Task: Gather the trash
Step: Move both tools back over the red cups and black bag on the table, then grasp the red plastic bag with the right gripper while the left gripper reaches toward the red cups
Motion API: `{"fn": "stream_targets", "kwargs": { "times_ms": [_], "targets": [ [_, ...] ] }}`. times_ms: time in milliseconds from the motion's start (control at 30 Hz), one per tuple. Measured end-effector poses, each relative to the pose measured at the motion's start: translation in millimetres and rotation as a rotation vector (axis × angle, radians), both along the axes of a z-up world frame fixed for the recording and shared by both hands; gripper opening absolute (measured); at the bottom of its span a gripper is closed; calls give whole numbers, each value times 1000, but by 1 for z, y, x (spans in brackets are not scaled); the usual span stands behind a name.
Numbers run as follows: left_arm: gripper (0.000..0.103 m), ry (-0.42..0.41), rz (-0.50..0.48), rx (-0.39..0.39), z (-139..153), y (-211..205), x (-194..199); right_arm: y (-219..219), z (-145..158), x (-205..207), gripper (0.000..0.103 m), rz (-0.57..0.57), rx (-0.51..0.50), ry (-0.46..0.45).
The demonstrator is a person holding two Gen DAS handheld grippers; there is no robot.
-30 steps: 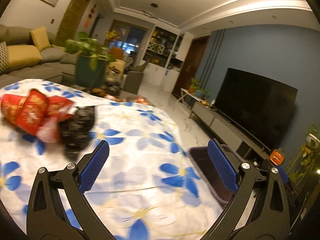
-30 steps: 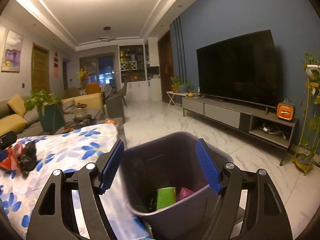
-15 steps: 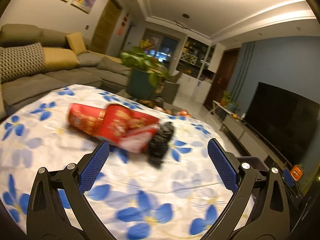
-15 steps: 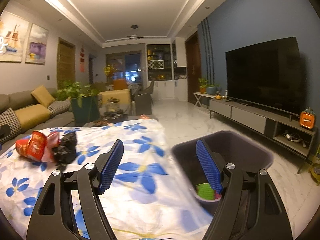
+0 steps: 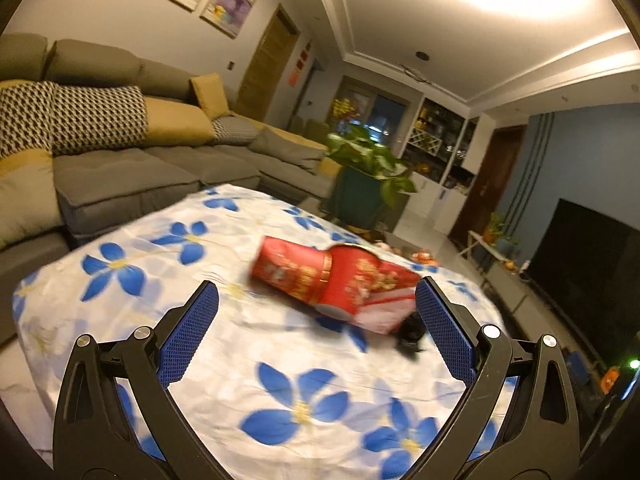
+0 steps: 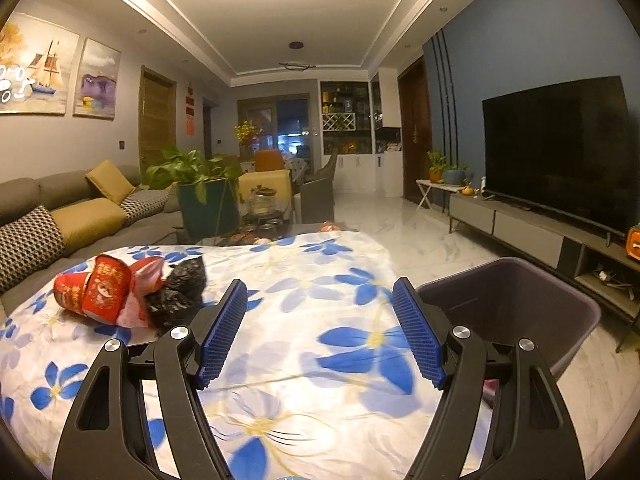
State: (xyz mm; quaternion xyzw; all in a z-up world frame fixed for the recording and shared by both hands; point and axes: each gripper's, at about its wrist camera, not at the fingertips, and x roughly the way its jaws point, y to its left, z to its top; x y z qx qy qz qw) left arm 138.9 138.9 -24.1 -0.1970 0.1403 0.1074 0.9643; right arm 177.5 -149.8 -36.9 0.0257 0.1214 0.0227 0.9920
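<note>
Fingers (image 5: 444,332) partly hide black bag (image 5: 410,330).

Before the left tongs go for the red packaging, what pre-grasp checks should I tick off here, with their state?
1. Left tongs open, empty: ok.
2. Right tongs open, empty: ok.
3. Red printed paper cups and wrapper lie between the left tongs' line of sight: ok.
4. Crumpled black plastic bag touches the red pile: not ok for a clean single pick.
5. Dark plastic bin beside the floral-clothed table: ok.
6. Bin's free room: cannot tell.
</note>
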Motion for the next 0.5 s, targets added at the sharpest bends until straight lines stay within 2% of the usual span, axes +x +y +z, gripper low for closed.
{"fn": "stream_targets", "kwargs": {
  "times_ms": [367,500],
  "targets": [
    [97,35,43,65,-12,23,25,64,0,31,73,148,38,48],
    [97,44,40,61,-17,29,36,95,-5,48,66,218,31,88]
  ]
}}
